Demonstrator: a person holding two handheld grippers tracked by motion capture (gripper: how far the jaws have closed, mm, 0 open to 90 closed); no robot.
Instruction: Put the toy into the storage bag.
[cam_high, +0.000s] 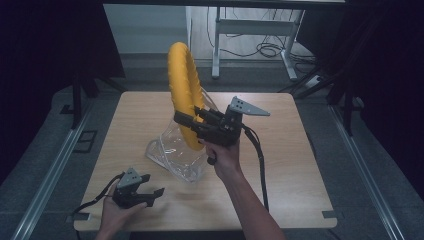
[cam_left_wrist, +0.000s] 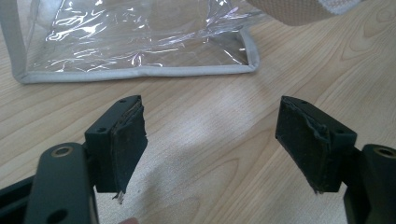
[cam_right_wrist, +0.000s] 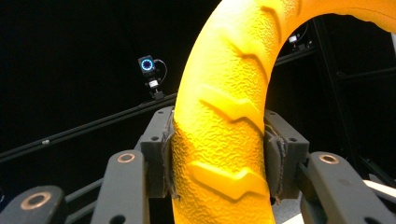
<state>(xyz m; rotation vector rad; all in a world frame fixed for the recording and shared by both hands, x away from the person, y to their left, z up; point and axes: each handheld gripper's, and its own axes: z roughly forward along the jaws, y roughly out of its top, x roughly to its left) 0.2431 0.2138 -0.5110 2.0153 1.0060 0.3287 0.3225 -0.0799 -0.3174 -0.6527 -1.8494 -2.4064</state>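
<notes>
Yellow textured rubber ring (cam_high: 183, 90) stood upright above the desk's (cam_high: 280, 165) middle, clamped by the right gripper (cam_high: 192, 120) over the clear plastic bag (cam_high: 175, 155), likely for lowering inside. Left gripper (cam_high: 150, 192) rested wide apart, empty, near the front-left corner.

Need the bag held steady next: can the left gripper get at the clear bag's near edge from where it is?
Probably yes: the left gripper is open, with bare table between it and the clear bag.

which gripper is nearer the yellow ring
Right. The right gripper is clamped on the yellow ring, holding it above the clear bag. The left gripper sits open, low near the table's front edge.
</notes>
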